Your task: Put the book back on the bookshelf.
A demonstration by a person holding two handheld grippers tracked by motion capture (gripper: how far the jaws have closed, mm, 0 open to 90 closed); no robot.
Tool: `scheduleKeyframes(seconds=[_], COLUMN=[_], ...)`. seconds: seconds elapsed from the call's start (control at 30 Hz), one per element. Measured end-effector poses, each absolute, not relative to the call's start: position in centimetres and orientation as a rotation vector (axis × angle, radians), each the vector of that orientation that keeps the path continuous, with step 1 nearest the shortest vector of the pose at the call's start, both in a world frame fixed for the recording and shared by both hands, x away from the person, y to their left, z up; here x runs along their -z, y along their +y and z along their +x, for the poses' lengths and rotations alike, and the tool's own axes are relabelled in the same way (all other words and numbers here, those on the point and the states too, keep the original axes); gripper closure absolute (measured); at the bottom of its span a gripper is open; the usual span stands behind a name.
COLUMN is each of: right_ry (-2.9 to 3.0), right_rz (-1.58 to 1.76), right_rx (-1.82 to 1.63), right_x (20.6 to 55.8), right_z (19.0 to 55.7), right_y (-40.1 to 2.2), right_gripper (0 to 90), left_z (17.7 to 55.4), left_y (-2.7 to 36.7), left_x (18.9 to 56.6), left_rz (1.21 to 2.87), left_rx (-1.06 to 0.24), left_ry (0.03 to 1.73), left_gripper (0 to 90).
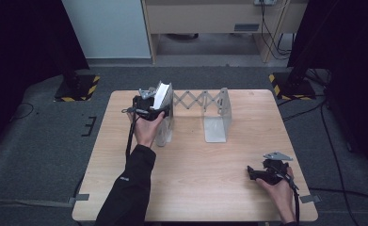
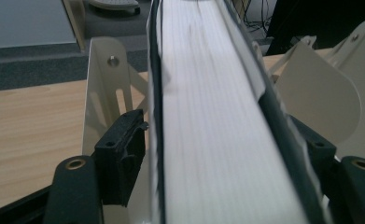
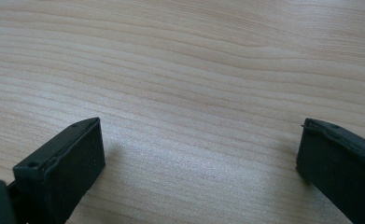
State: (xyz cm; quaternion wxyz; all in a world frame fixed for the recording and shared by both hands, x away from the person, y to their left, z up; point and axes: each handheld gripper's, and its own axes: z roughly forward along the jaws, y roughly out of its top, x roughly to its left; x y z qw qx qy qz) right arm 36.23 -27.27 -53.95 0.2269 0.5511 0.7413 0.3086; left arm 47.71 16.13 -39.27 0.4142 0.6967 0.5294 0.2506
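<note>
A thick book (image 2: pixel 208 121) with white page edges and dark covers stands on edge between the jaws of my left gripper (image 2: pixel 217 135). A thin gap shows at the left pad, so the jaws stand open around the book. From above, the book (image 1: pixel 162 94) leans at the left end plate (image 1: pixel 165 134) of a white expandable book rack, with my left gripper (image 1: pixel 158 111) right at it. My right gripper (image 1: pixel 253 173) rests near the table's front right corner. Its jaws (image 3: pixel 199 158) are wide open over bare wood.
The rack's scissor lattice (image 1: pixel 196 100) runs right to a second end plate (image 1: pixel 217 125) near the far edge of the wooden table (image 1: pixel 196 188). Dark floor surrounds the table, with stand bases at the back corners.
</note>
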Motion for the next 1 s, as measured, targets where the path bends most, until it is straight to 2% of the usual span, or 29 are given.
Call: scheduleKeyframes(seconds=[0.3,0.53,0.63,1.0], right_ry=[2.043,2.043,2.043,2.043], right_rz=[1.518,1.518,1.519,1.519], right_rx=[-0.850,-0.850,-0.850,-0.850], right_x=[54.0,54.0,54.0,54.0], right_z=[36.2,36.2,36.2,36.2], right_y=[-27.3,-27.3,-27.3,-27.3], right_gripper=[1.3,1.3,1.3,1.3], left_z=[44.8,43.8,43.7,43.9], left_y=[17.8,18.7,18.5,17.8], left_x=[42.6,45.4,45.8,45.8], left_rz=[1.697,1.669,1.667,1.628], left_rx=[-0.589,-0.560,-0.572,-0.658], left_ry=[1.251,1.240,1.230,1.259], left_gripper=[31.0,39.8,44.5,48.5])
